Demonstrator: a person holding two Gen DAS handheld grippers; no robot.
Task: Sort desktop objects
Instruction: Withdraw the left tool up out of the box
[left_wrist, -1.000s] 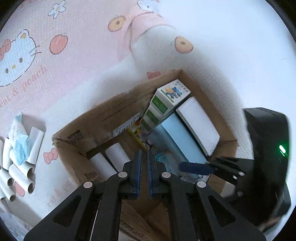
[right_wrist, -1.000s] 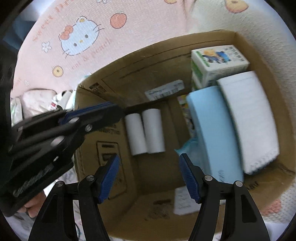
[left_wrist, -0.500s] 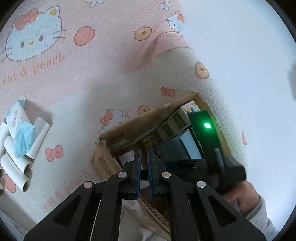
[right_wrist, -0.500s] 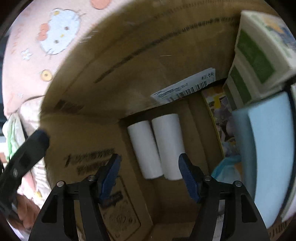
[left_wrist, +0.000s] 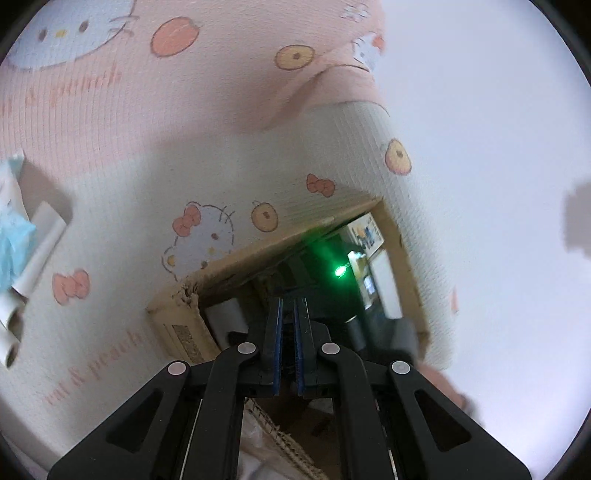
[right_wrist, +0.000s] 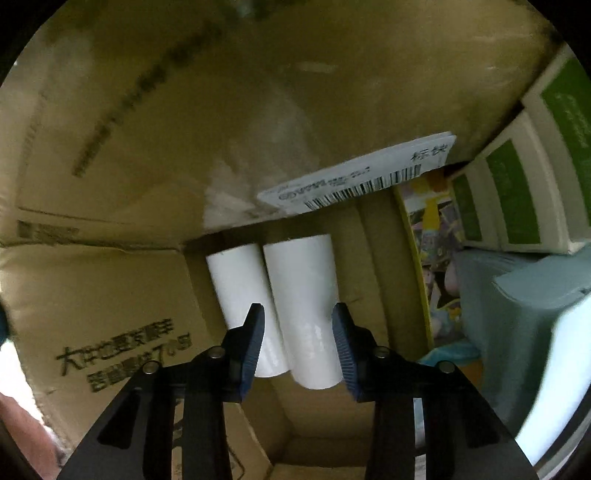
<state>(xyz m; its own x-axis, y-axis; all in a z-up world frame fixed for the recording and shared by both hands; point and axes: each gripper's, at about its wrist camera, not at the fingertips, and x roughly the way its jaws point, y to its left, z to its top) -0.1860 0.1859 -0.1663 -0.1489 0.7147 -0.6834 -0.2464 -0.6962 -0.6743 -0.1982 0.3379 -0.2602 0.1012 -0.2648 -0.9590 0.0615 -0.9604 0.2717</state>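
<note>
My right gripper (right_wrist: 298, 314) is open, deep inside the cardboard box (right_wrist: 129, 147). Its fingers straddle the right one of two white paper rolls (right_wrist: 306, 310) that lie side by side on the box floor; the left roll (right_wrist: 240, 288) touches it. My left gripper (left_wrist: 288, 317) is shut and empty, held above the box's near corner (left_wrist: 177, 302). In the left wrist view the right gripper's body with a green light (left_wrist: 339, 271) fills the box opening.
Green-and-white cartons (right_wrist: 524, 192), a light blue pack (right_wrist: 517, 306), a picture booklet (right_wrist: 432, 258) and a barcode label (right_wrist: 362, 177) are in the box. More white rolls (left_wrist: 40, 240) and a blue tissue pack (left_wrist: 11, 236) lie on the Hello Kitty cloth (left_wrist: 147, 129) at left.
My right gripper has gone down into the box and now sits around the right roll. My left gripper has risen and pulled back from the box, staying shut.
</note>
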